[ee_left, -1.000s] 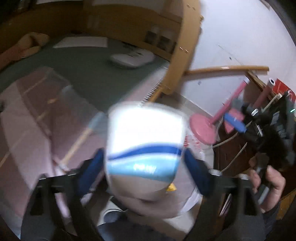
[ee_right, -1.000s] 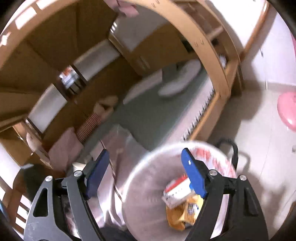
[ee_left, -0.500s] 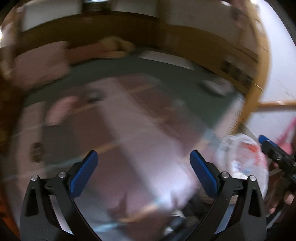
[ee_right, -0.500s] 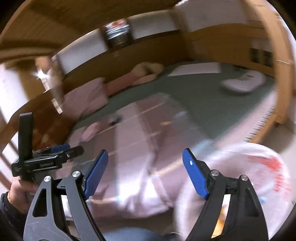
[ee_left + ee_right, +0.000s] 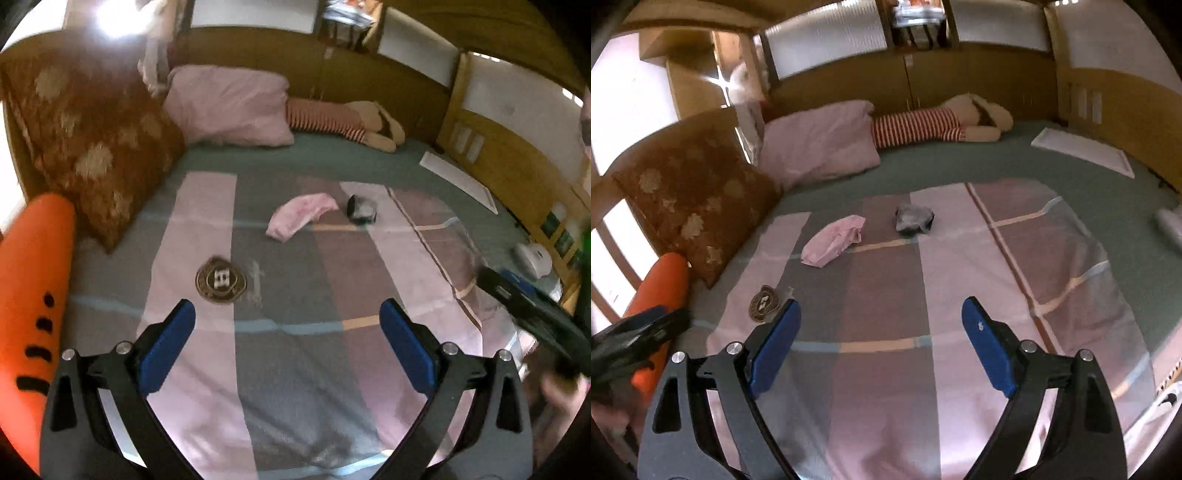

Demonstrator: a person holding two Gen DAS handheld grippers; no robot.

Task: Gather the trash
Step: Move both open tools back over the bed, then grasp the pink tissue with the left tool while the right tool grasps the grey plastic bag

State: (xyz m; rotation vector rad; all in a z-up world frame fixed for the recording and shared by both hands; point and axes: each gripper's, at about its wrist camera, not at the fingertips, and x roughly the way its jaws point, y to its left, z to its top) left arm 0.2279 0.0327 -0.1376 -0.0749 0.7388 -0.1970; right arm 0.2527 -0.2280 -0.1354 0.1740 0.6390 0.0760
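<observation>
While over the bed (image 5: 295,369), left tool (image 5: 284,343) spread wide, gripping nothing; right tool (image 5: 881,341) likewise wide and bare. Ahead on striped blanket (image 5: 960,295): round brown wrapper (image 5: 221,280), crumpled pink piece (image 5: 301,215), dark crumpled scrap (image 5: 362,210) just beside it.

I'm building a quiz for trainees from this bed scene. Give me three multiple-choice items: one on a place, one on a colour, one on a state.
1. Where does the round brown wrapper lie?
A. on the striped blanket
B. on the pink pillow
C. on the floor

2. What colour is the crumpled wrapper beside the grey crumpled one?
A. green
B. pink
C. yellow

3. How is the left claw?
A. shut on a cup
B. shut on cloth
C. open, holding nothing

Key: 1 A, it rests on the blanket; 2 B, both views show it pink; 3 C, its fingers stand wide apart.
</observation>
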